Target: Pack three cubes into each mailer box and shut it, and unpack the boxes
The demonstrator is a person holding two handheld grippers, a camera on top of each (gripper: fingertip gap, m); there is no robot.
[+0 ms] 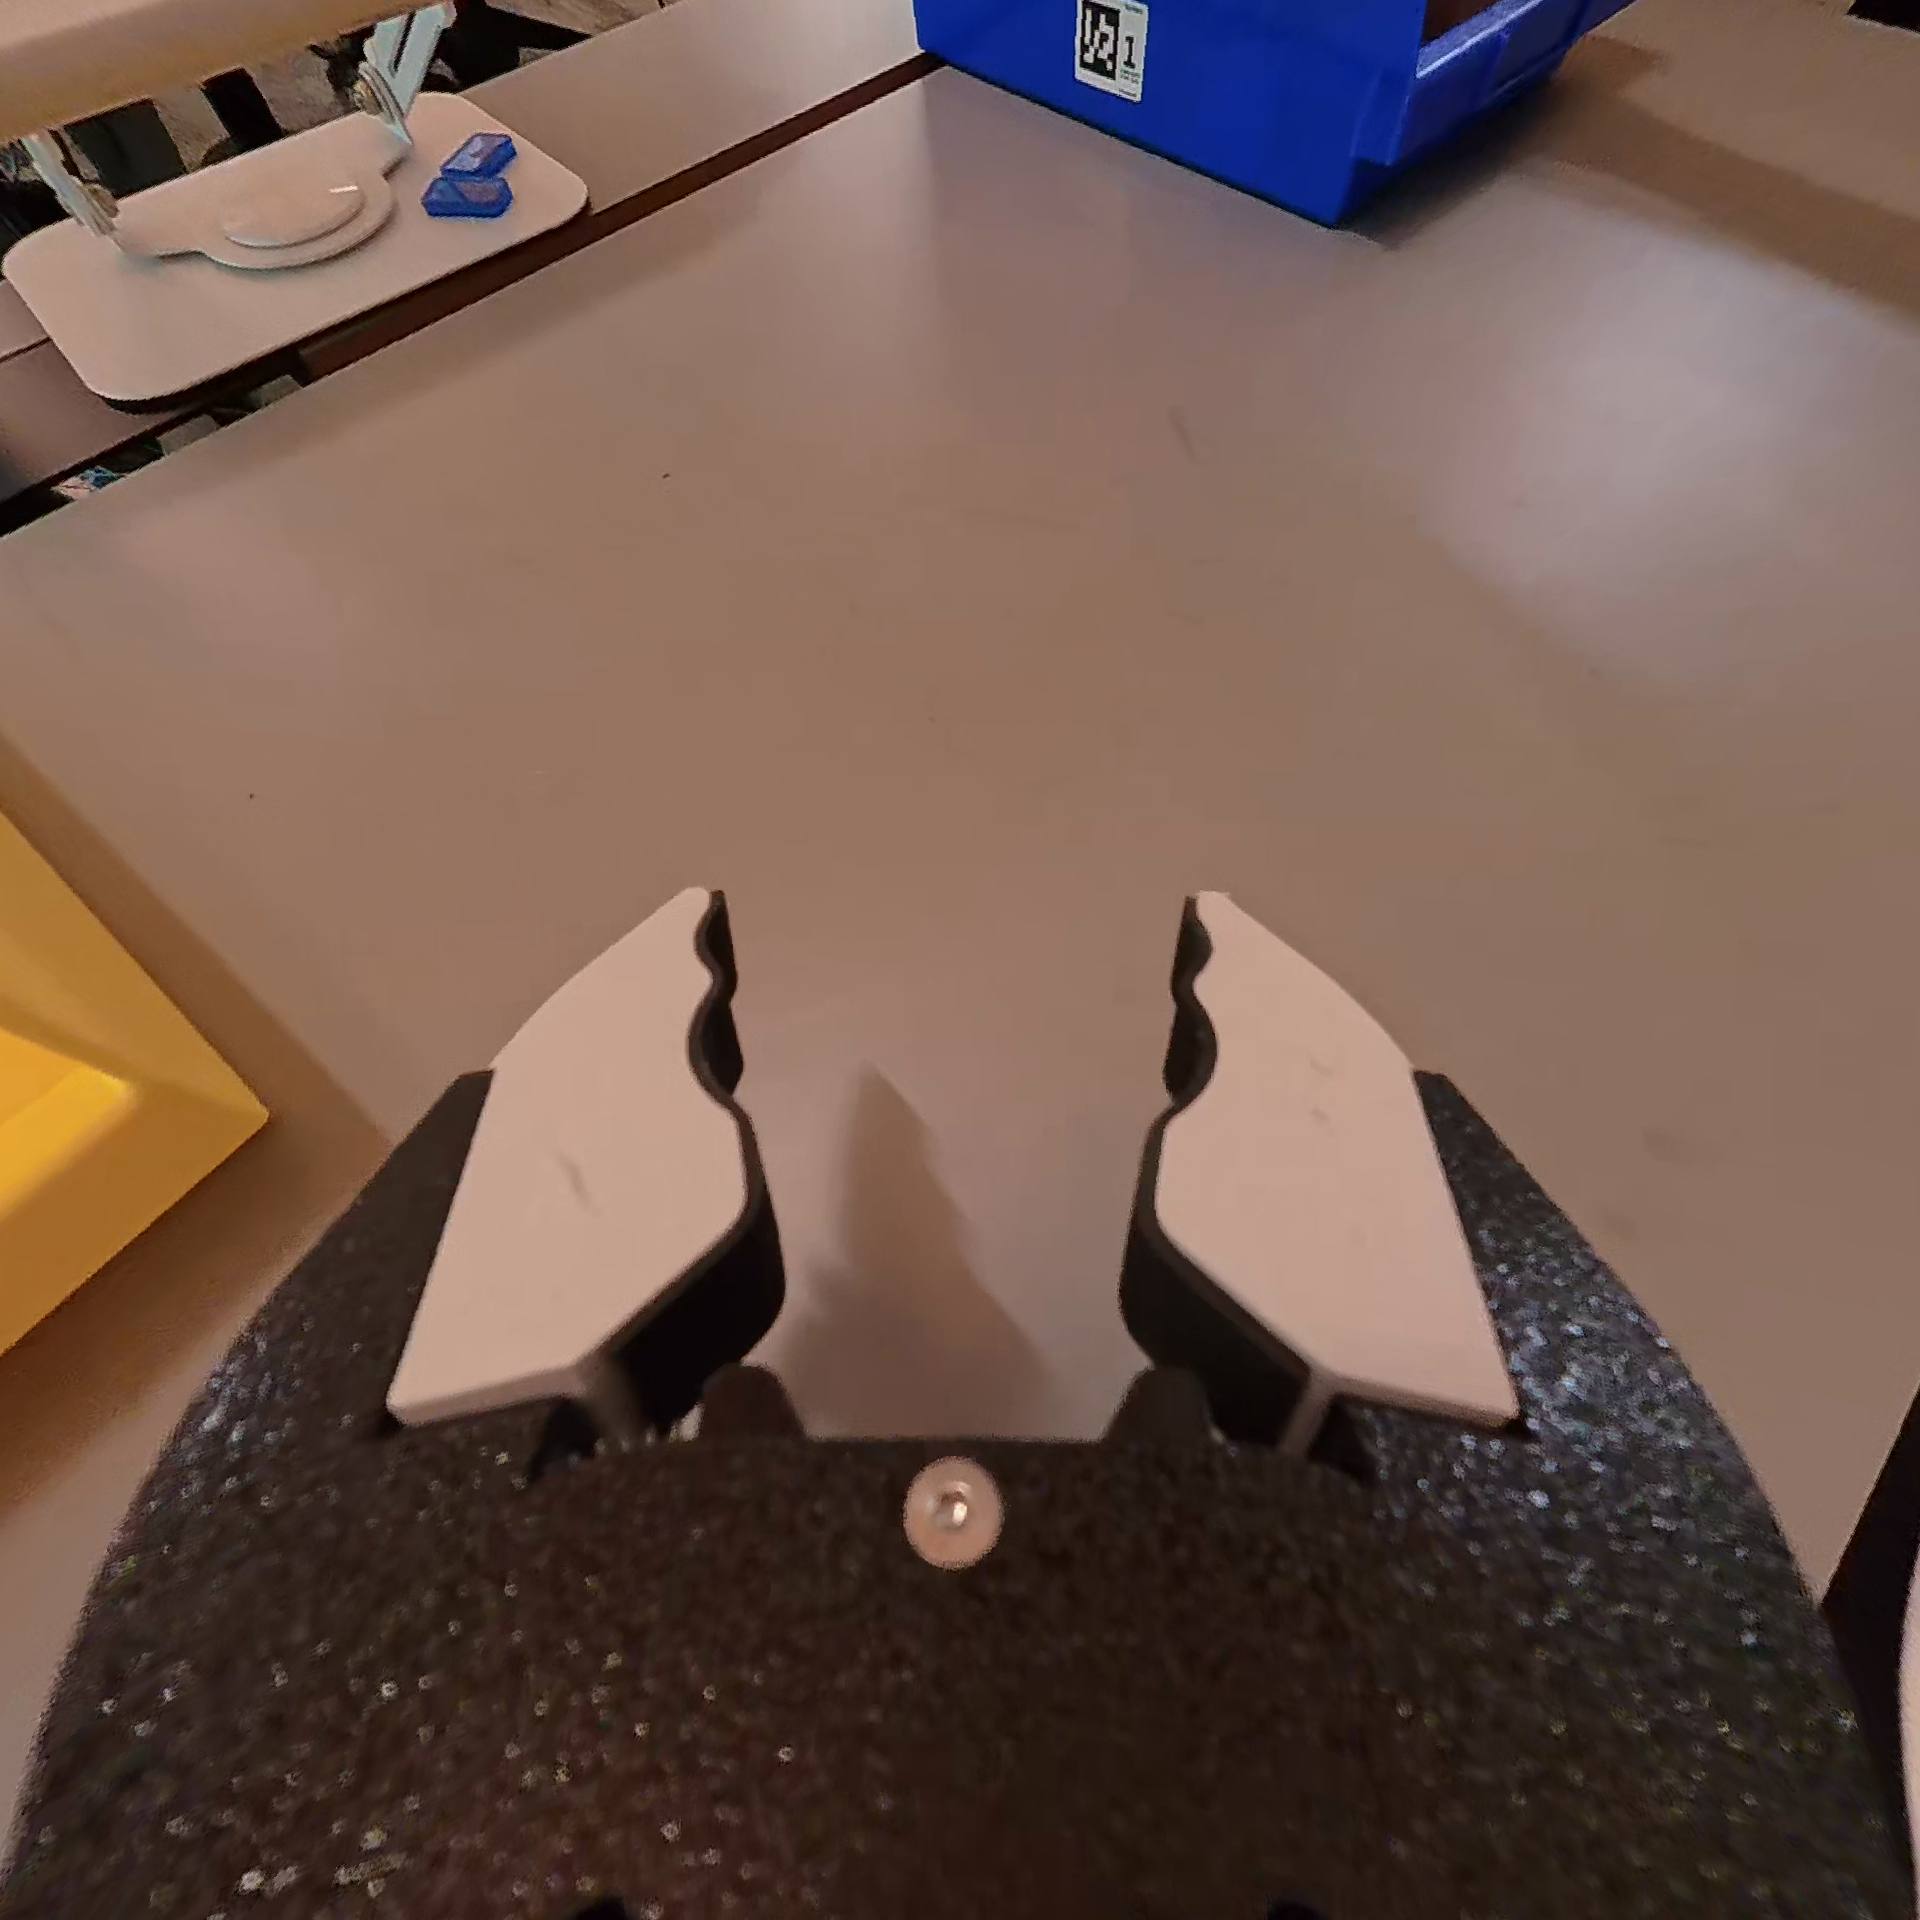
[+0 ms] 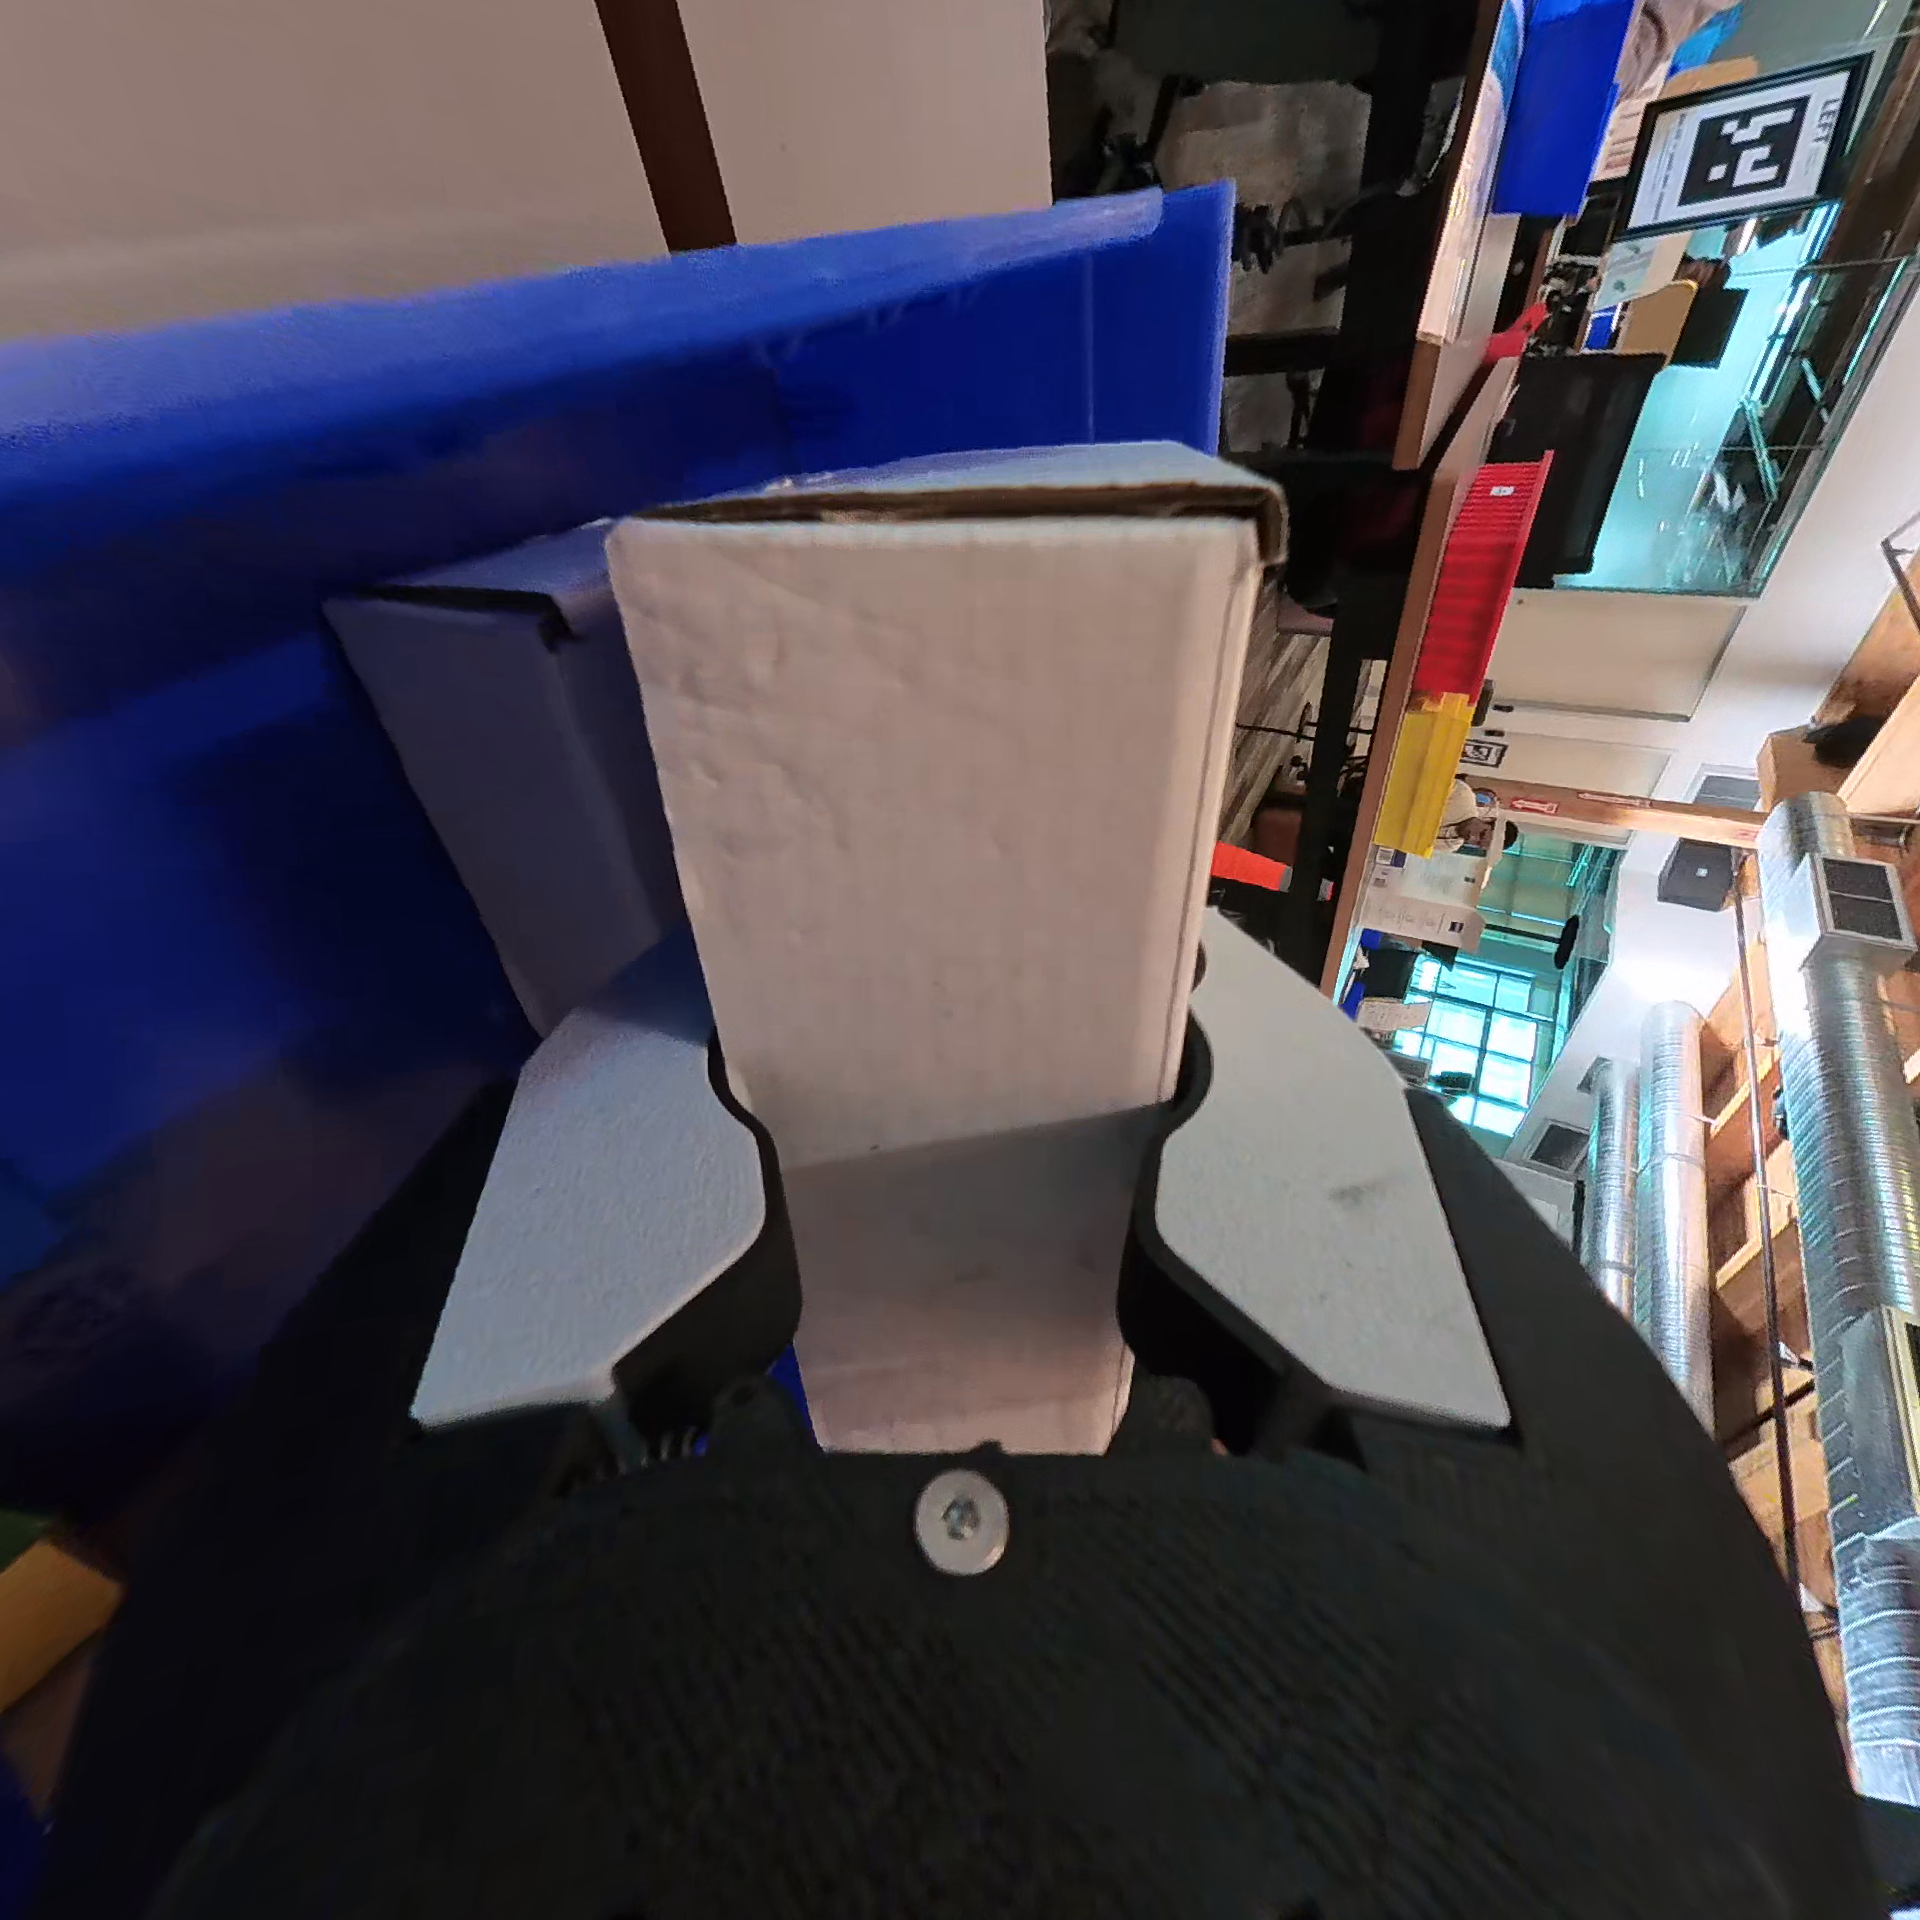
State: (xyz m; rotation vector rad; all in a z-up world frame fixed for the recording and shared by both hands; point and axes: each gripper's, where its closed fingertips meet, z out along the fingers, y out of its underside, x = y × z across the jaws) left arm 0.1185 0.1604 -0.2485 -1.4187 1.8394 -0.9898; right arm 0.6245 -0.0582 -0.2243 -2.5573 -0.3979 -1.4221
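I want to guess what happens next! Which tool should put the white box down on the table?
The right tool, probably: it already grips the white mailer box beside the blue bin. The left tool is open and empty over the bare table.

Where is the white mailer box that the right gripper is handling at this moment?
In the right wrist view, the white mailer box is clamped in the right gripper, over the blue bin, beside a second white box.

yellow bin (image 1: 94,1122) cropped, second box (image 2: 499,790) half-hidden
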